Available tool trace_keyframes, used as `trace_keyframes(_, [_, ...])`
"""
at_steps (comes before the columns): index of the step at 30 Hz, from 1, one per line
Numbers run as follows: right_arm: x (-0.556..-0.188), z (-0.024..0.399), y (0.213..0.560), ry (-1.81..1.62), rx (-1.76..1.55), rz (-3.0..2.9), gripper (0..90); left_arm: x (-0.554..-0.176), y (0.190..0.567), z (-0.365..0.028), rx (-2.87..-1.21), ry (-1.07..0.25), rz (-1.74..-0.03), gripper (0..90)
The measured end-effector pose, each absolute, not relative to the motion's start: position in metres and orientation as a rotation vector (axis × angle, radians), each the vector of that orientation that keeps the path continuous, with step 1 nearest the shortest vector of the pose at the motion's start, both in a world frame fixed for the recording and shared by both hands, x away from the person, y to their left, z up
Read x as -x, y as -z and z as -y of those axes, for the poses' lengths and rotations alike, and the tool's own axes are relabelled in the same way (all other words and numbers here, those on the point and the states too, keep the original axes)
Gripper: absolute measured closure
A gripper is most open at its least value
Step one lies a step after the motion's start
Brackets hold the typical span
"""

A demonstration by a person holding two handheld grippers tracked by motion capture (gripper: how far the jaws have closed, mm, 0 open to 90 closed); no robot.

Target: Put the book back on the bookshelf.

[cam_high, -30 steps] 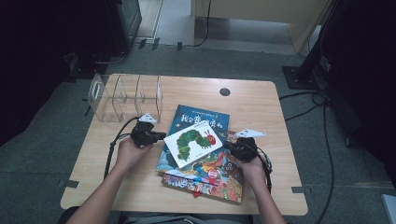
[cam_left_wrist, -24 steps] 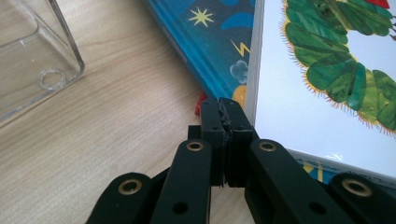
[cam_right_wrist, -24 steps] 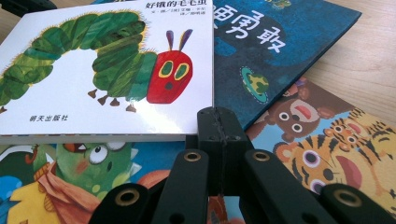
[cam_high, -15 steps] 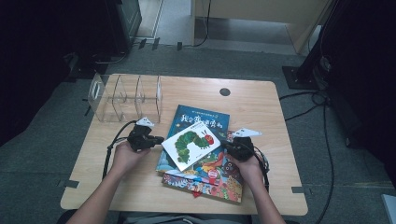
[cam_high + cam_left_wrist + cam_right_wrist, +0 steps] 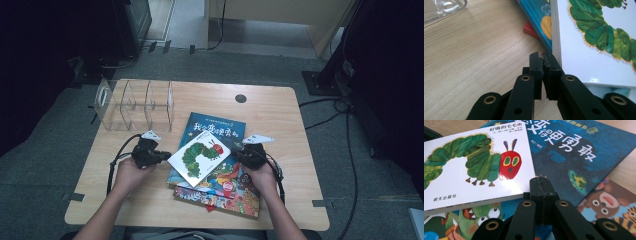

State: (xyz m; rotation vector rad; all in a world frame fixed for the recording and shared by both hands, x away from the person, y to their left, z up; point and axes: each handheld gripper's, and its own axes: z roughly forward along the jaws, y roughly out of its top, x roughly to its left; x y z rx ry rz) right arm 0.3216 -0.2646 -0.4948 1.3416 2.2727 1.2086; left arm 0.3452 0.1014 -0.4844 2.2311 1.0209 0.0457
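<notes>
Caterpillar book [image 5: 199, 157] lies atop the book stack [image 5: 220, 187], turned askew so its long axis runs diagonally, low corner toward the left gripper [image 5: 162, 158], high corner toward the right gripper [image 5: 239, 156]. Left gripper sits just beside the book's left edge (in the left gripper view the white board edge [image 5: 556, 37] runs right past the tips [image 5: 543, 58]), jaws near together w/ only a sliver of gap, nothing between them. Right gripper [image 5: 541, 182] is just off the book's opposite corner, jaws pressed together, empty. Both sit about equally close; book is between them, so a squeeze inward from both sides looks like the next move. Clear rack [image 5: 135, 105] stands beyond the book, to the left.
</notes>
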Motion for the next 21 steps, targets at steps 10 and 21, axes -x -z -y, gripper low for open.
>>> trace_keyframes(10, [-0.332,0.253,0.495,-1.231,-1.319,-2.302,90.0,-0.331,0.483,-0.108,-2.234,-0.043,-1.039,86.7])
trace_keyframes(21, [-0.341,0.236,0.496,-1.244,-1.249,-2.345,89.9,-0.330,0.481,-0.117,-2.229,-0.051,-1.129,71.9])
